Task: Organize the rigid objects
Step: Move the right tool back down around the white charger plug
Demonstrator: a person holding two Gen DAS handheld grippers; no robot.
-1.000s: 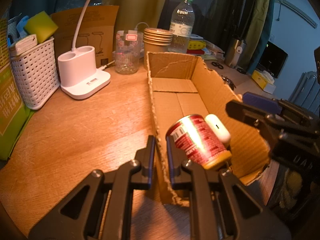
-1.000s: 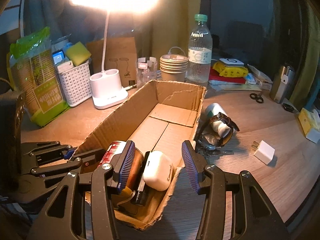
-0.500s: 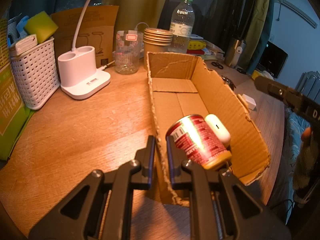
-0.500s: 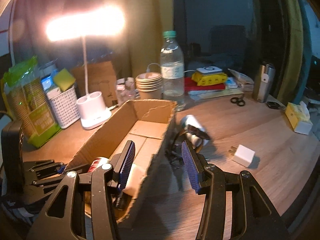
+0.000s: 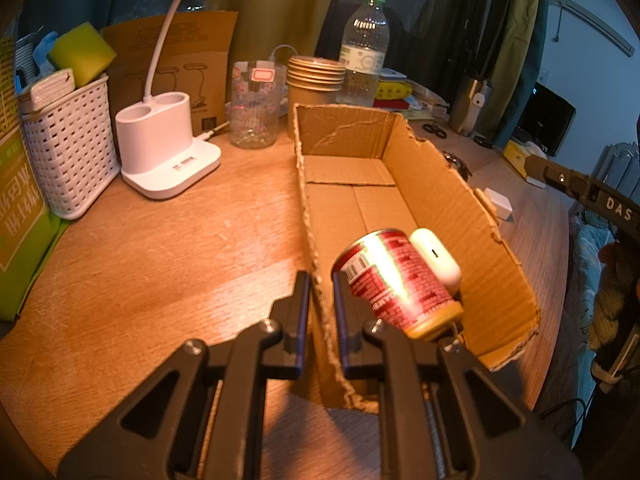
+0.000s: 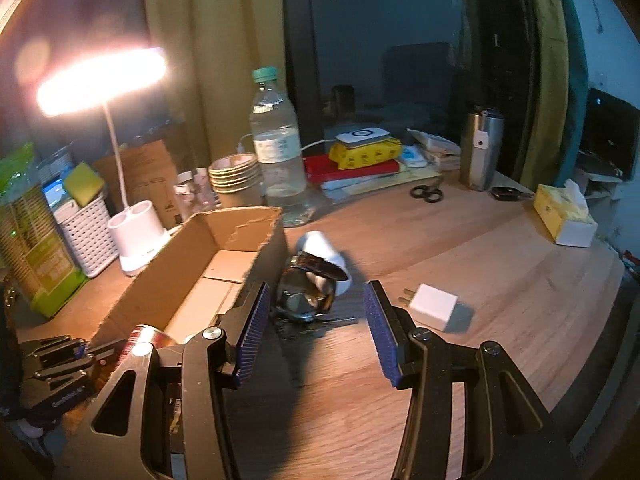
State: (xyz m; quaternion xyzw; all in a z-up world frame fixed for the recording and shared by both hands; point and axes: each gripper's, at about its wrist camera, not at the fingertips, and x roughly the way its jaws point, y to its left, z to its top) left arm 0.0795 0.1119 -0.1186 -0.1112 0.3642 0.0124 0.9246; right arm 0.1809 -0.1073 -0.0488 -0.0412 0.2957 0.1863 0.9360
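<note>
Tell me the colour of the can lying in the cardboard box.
The can is red with white print, clearest in the left wrist view.

One cardboard box [image 5: 436, 200], one red can [image 5: 394, 280], one white case [image 5: 436, 256].

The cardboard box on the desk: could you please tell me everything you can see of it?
The cardboard box is a long, shallow, open-topped tray of brown corrugated board with ragged, torn rims and folded bottom flaps. It lies flat on the wooden desk. At its near end lie a red can on its side and a white earbud case beside it. The left gripper is shut on its near left wall.
</note>
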